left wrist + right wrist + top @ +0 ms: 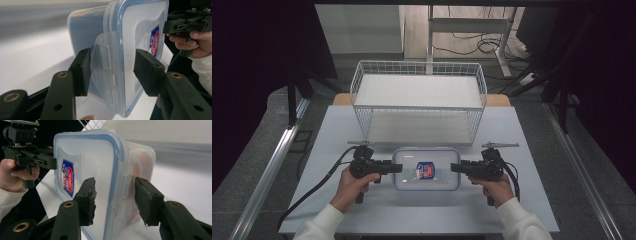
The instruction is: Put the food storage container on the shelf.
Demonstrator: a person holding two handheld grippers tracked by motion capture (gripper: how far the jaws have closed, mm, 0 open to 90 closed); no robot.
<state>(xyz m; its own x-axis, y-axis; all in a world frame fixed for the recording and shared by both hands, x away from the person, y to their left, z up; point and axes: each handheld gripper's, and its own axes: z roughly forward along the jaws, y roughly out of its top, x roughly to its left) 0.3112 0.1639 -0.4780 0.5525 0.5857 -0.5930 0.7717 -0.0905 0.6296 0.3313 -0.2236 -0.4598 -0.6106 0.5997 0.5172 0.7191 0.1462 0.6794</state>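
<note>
Left hand [354, 184] comes in from the bottom left, white sleeve [319, 225] showing, fist round the grip, left gripper [398, 168] held level and pointing right at the box [427, 186]. Its cable [312, 192] trails off toward the near-left table edge. Left gripper view: jaws straddle the box's left end, closed in about as far as they go, one pad on the side wall by the latch flap [103, 53], the other on top of the lid. Looks like a grip on that end.

Box sits centre of the table [337, 130], near the front, just in front of the wire basket [419, 100]. Rectangular, clear plastic, rounded corners, blue seal line round the lid rim. Clear flip latches at the short ends; the left one stands out from the wall. Something orange shows through the wall in the right gripper view; cannot tell what.

Label [426, 170] on the lid centre: blue and red with white, text too small to read.

Right hand [497, 189] mirrors the left, white sleeve, right gripper [455, 168] level and pointing left at the box's right end. Jaws roughly half open, straddling lid and side wall; pads close to the plastic, contact not clear.
</note>
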